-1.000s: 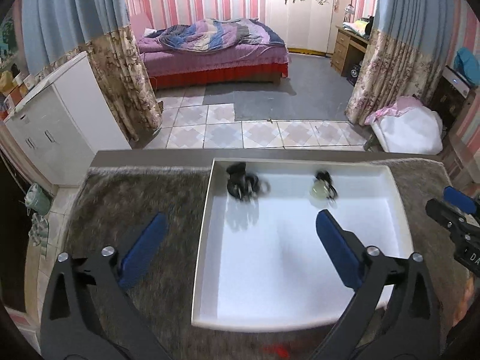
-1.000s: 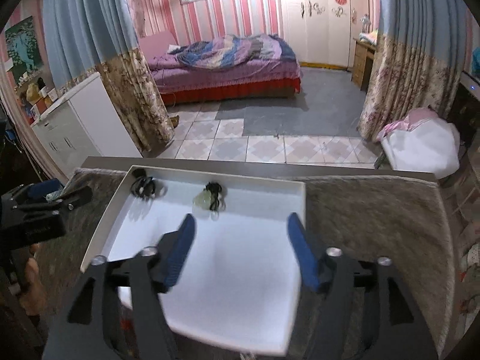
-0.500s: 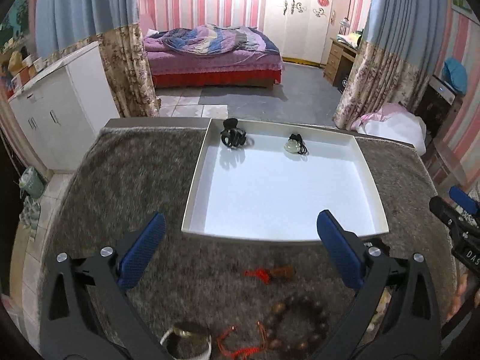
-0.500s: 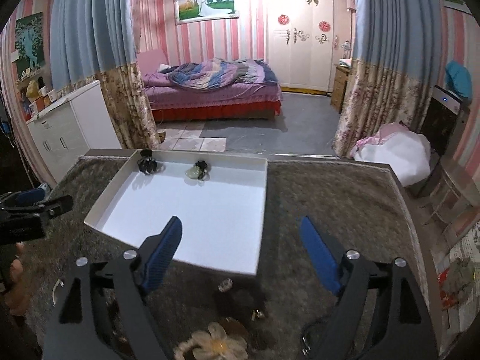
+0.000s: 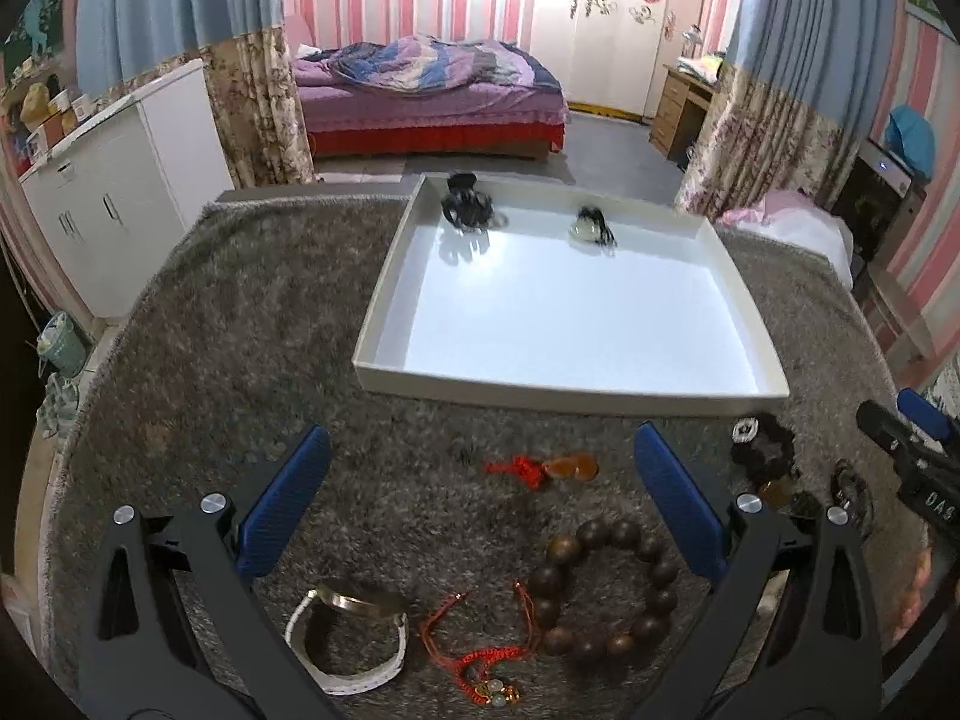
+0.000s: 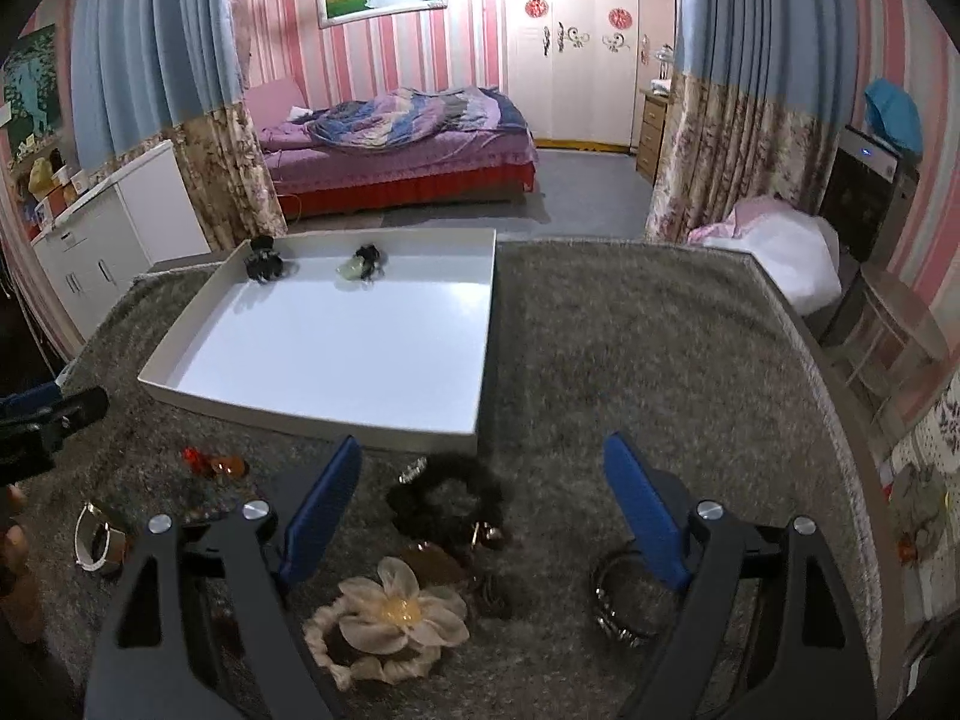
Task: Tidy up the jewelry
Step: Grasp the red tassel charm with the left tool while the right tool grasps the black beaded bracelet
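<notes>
A white tray [image 5: 384, 312] [image 6: 180, 360] lies on a grey carpeted table, holding a black hair claw [image 5: 467, 207] [image 6: 263, 266] and a pale pendant on a black cord [image 5: 591, 229] [image 6: 360, 263] at its far wall. My left gripper [image 5: 480, 492] is open and empty above a red-corded amber pendant [image 5: 552, 469], a wooden bead bracelet [image 5: 606, 588], a red string bracelet [image 5: 480, 654] and a white-banded bangle [image 5: 348, 636]. My right gripper [image 6: 483, 504] is open and empty above a black scrunchie [image 6: 447, 495], a cream flower scrunchie [image 6: 390, 618] and a dark metal bracelet [image 6: 618, 600].
The carpet [image 6: 630, 348] stretches right of the tray to the table edge. A white cabinet [image 5: 114, 210] stands left of the table, and a bed [image 6: 396, 150] lies beyond it. The other gripper shows at the right edge of the left wrist view [image 5: 912, 462].
Both grippers have pulled back from over the tray toward the near side of the table. The loose jewelry on the carpet has come into view beneath them. Both stay open.
</notes>
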`<act>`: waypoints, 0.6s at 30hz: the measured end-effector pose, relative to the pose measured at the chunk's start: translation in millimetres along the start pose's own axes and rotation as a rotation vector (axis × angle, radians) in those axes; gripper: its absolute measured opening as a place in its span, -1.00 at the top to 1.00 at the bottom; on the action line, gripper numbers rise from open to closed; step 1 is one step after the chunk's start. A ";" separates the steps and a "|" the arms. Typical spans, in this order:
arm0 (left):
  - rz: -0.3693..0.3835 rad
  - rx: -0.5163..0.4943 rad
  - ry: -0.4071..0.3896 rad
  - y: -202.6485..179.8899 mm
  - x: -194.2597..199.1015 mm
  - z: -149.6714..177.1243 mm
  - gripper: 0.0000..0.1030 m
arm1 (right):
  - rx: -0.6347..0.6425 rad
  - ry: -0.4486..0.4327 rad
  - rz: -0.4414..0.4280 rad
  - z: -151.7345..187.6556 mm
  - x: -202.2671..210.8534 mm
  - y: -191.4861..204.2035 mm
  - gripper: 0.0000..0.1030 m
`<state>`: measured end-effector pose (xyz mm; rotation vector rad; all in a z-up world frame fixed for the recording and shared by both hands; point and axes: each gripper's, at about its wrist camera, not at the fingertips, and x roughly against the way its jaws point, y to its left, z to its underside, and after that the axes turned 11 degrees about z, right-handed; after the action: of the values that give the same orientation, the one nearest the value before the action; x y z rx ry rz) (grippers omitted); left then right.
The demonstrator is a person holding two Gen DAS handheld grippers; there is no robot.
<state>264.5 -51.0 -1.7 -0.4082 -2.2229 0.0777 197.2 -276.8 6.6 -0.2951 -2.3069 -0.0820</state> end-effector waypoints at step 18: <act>0.050 0.023 0.113 5.4 -60.8 12.1 -0.93 | 0.023 0.093 0.032 14.6 -56.0 4.0 -0.62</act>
<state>292.1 -64.2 -55.8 -0.4446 -2.0996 0.1038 224.6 -281.2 -44.4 -0.3102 -2.2085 -0.0514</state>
